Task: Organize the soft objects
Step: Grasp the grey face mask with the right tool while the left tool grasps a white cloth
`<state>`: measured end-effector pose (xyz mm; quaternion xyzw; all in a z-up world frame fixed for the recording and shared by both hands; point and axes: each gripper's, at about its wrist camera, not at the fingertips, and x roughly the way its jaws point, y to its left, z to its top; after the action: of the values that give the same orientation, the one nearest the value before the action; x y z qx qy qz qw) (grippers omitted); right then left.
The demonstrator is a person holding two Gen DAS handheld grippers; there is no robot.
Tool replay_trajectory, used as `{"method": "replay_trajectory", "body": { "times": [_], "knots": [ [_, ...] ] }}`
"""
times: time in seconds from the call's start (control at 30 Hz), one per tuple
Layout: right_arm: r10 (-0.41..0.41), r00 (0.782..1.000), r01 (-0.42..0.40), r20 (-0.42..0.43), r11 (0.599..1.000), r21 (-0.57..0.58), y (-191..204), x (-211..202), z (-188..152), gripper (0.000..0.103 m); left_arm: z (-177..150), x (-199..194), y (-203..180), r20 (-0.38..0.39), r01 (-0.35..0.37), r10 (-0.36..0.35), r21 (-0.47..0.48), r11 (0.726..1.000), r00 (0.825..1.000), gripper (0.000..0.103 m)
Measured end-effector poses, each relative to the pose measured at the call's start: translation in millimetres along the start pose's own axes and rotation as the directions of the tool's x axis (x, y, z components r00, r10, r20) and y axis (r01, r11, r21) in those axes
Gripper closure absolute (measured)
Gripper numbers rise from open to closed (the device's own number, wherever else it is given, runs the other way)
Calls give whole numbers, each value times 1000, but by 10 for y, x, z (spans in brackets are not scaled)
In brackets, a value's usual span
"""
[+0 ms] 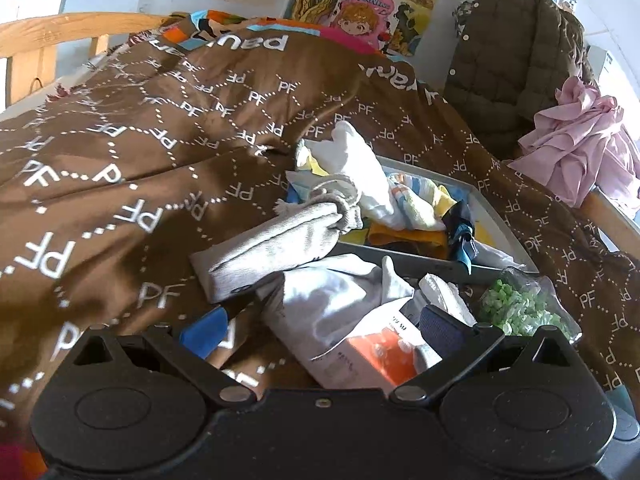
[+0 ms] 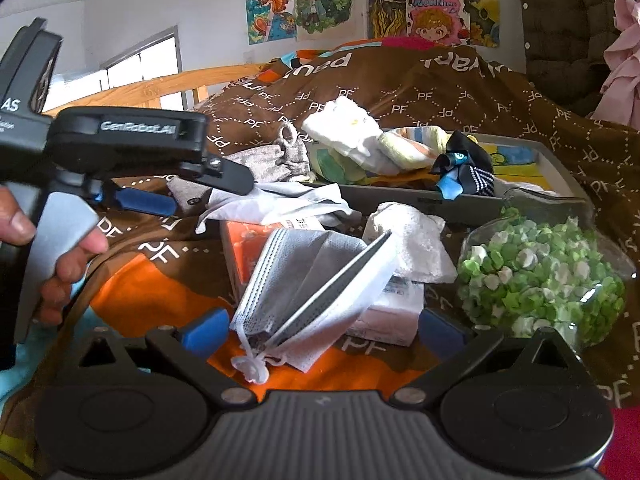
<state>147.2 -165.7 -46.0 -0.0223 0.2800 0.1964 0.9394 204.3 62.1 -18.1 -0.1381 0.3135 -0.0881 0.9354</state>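
Site: a bed under a brown blanket (image 1: 120,152) printed with "PF", bearing a grey tray (image 2: 560,168) and a scatter of soft items.

Filed in the tray:
- white cloth (image 2: 344,128), heaped at the tray's far left corner and spilling over its rim
- striped yellow towel (image 2: 416,146), beside the white cloth
- dark sock with a blue tag (image 2: 464,168), draped at the near rim
- orange cloth (image 1: 404,236), low in the tray, seen only from the left wrist

Outstanding, on the blanket in front of the tray:
- grey knit piece (image 1: 276,240), leaning against the tray's left side
- pale grey garment (image 1: 332,296), lying over an orange-and-white packet (image 1: 380,352)
- face mask (image 2: 304,292), grey and white, loops trailing, nearest the right gripper
- crumpled white tissue (image 2: 408,240), just behind the mask
- clear bag of green and white pieces (image 2: 540,276), to the right, near the tray's front

Tools:
- left gripper (image 1: 324,328): jaws spread wide, holding nothing, low over the pale grey garment
- right gripper (image 2: 324,328): jaws spread wide, holding nothing, framing the mask

Status: judged roughly half complete. Several items sit in the tray; at least four soft items lie loose. The mask appears the likeliest next pick, though neither gripper touches anything yet.
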Motion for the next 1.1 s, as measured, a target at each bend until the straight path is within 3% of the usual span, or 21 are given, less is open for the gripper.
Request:
{"method": "replay_trajectory", "body": {
  "times": [0.17,0.23,0.37,0.43,0.63,0.87,1.1],
  "knots": [
    [24,999,-23,31,1000,-17,38,0,4,0,63,145,-77,-15,1,0,29,1000,1000,1],
    [37,999,-36,38,999,-15,43,-10,5,2,80,180,-108,-20,-3,4,49,999,1000,10],
    [58,997,-57,43,998,-22,53,-14,10,9,82,212,-116,-40,17,-15,56,998,999,16],
    [60,997,-59,45,998,-26,53,-11,9,13,74,228,-117,-51,19,-16,60,998,999,25],
    [71,997,-71,38,997,3,-12,1,8,29,51,216,-152,-45,-2,6,88,996,999,45],
    [83,996,-84,29,996,34,-66,-6,30,53,41,211,-170,-52,-43,49,108,993,997,64],
    [74,997,-75,27,996,45,-79,-32,47,71,64,135,-211,-31,-68,74,143,987,997,90]
  ]
}}
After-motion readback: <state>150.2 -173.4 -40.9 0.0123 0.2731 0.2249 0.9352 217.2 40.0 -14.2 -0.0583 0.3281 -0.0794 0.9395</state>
